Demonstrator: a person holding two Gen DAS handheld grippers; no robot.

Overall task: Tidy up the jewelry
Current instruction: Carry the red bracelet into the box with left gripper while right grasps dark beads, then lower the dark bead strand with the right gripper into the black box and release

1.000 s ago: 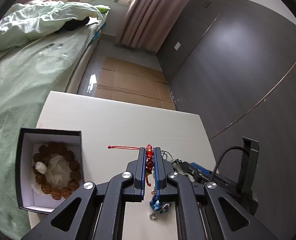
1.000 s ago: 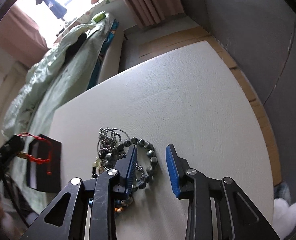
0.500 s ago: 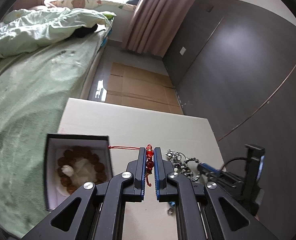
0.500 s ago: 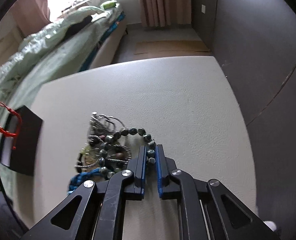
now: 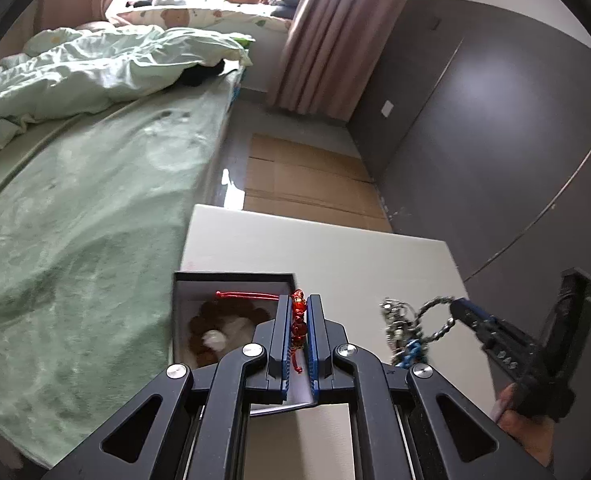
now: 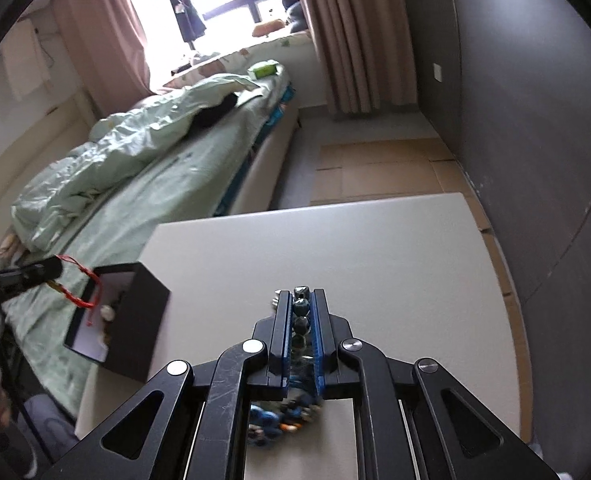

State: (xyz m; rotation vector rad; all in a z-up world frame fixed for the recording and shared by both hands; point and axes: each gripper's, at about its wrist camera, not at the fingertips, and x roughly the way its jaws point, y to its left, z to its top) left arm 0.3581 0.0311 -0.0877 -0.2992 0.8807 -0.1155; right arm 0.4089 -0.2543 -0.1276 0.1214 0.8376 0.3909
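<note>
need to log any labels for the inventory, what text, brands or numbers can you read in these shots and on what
None: no word, brand, number or sign can be read in either view.
Black box: plain walls, no print to be seen.
Green packet on the bed: too small and blurred to read.
Wall plate: blank.
Left hand-held gripper and right hand-held gripper: no markings show.

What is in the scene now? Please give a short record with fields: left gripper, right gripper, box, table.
left gripper: shut on a red bead bracelet, held above the box
right gripper: shut on a dark bead bracelet, with a tangle of other jewelry hanging from it
box: black, open, a brown bead bracelet inside
table: white, beside a bed
</note>
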